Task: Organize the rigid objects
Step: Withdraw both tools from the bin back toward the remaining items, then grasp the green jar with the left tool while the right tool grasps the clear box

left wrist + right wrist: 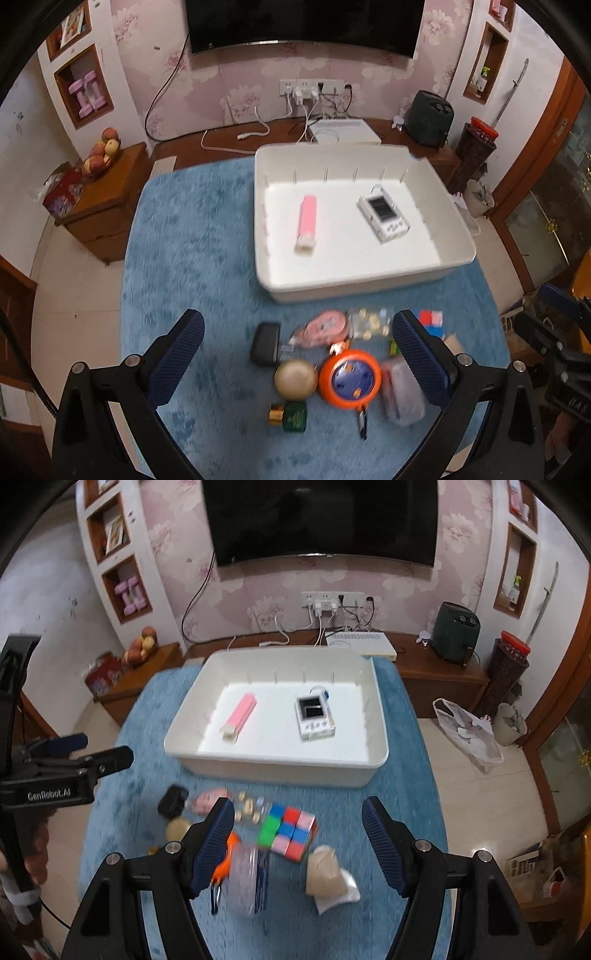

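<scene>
Left hand-held gripper [298, 354] marked "GenRobot.AI", jaws apart, right hand-held gripper [298, 840] likewise apart

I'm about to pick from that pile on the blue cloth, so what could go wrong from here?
1. The items lie packed together: closing the left tool on the orange round toy may nudge the gold ball, which could roll.
2. The right tool hangs open over the colored cube; the clear plastic container sits close beside its left finger and may get knocked.
</scene>
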### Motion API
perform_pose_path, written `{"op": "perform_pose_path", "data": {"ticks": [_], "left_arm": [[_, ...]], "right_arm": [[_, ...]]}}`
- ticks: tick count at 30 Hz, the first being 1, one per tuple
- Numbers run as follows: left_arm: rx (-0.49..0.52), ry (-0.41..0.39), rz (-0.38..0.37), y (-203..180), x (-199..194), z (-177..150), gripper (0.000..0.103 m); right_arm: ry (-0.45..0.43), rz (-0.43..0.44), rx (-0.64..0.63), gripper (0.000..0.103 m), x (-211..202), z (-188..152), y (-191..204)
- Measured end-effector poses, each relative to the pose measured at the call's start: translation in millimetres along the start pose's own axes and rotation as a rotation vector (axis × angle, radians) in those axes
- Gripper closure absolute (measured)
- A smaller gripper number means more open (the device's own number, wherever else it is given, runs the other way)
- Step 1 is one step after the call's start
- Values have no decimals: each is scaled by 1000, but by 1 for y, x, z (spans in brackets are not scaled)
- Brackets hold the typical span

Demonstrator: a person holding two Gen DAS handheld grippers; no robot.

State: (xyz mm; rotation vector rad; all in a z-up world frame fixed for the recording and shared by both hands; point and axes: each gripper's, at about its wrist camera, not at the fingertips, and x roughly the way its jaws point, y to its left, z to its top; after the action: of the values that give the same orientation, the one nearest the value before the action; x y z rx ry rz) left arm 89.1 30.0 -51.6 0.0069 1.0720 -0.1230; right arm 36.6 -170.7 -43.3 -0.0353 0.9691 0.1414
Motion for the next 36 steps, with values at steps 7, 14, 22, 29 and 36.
{"op": "perform_pose_path", "data": {"ticks": [7, 14, 22, 29, 36], "left_arm": [[22, 98, -24, 9, 23, -48, 1], [20, 217, -59, 16, 61, -94, 1], [-53, 301, -49, 28, 101, -122, 5], [-99, 318, -64, 35, 114, -128, 8], [-126, 325, -62, 43, 121, -133, 12]], "right_arm": [[85, 33, -12, 30, 23, -40, 26], [190, 38, 17, 30, 62, -74, 36], [243, 17, 1, 30, 89, -89, 48], [273, 6, 19, 39, 112, -95, 49], [311, -4, 36, 60, 128, -99, 48]]}}
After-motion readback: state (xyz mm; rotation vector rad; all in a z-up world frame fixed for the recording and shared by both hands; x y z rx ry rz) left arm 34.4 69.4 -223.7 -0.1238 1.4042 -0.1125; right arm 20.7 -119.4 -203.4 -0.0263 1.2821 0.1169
